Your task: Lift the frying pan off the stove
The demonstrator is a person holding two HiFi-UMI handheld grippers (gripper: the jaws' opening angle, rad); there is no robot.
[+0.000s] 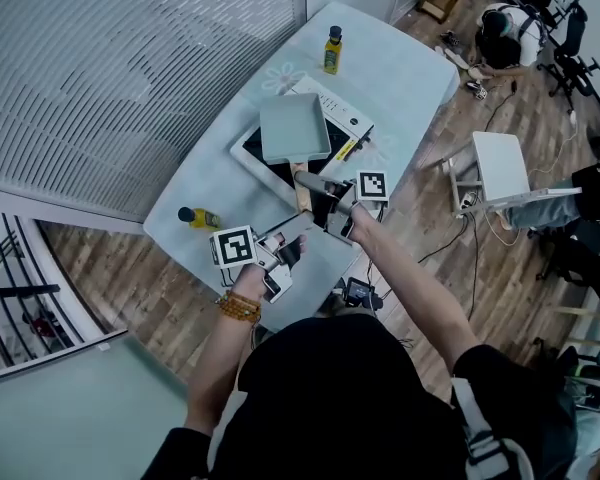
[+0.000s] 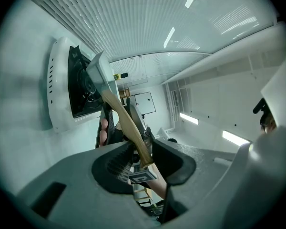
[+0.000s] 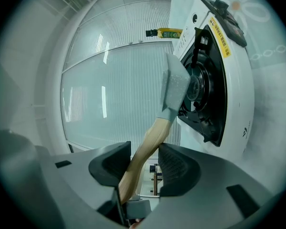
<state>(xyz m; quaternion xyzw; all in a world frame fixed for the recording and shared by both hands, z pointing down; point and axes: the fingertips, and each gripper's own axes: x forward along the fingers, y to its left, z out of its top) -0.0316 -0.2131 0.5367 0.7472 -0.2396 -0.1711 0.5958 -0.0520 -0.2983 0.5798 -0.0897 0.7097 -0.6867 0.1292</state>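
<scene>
Overhead, the head view alone takes in the whole table (image 1: 400, 68). A square grey-green frying pan (image 1: 293, 128) sits over the white stove (image 1: 352, 126), its wooden handle (image 1: 302, 190) pointing back at the person. One yellow bottle (image 1: 333, 50) stands at the far end and another (image 1: 198, 217) lies near the left hand-held gripper (image 1: 292, 230). The right hand-held gripper (image 1: 318, 186) also reaches the handle.

The left gripper view shows the handle's end (image 2: 142, 152) between that gripper's parted, unclamped jaws.

The right gripper view shows the handle (image 3: 150, 140) passing loosely between its parted jaws, with the pan's pale side close against the stove's black top.
</scene>
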